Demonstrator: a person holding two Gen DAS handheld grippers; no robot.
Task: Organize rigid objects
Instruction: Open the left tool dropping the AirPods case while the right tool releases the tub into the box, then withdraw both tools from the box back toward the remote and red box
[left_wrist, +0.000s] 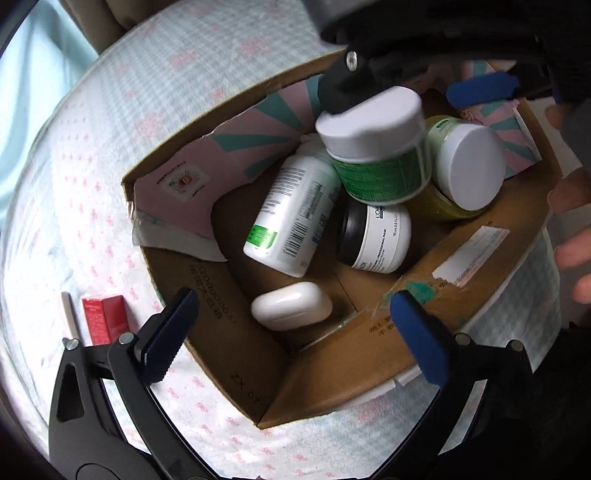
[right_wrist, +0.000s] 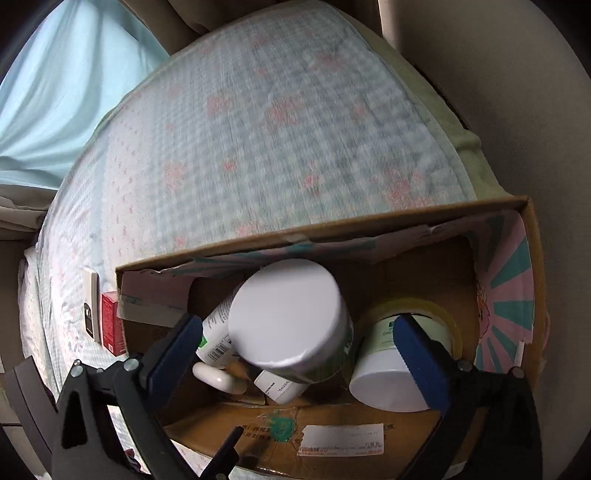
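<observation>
Now the bed (right_wrist: 258, 147) carries a cardboard box (left_wrist: 369, 365) at its near edge; inside, the green-label jar (left_wrist: 380, 147) lies on other containers, between the spread jaws of the right gripper (right_wrist: 295, 332), whether touching I cannot tell; left gripper (left_wrist: 291, 332) jaws spread, empty

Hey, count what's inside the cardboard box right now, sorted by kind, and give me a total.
Jars with white lids: 2 (green-label jar, pale green jar)
Jar with black lid: 1 (mask jar)
White bottle: 1
White oval case: 1
Tape roll: 1
Total: 6
</observation>
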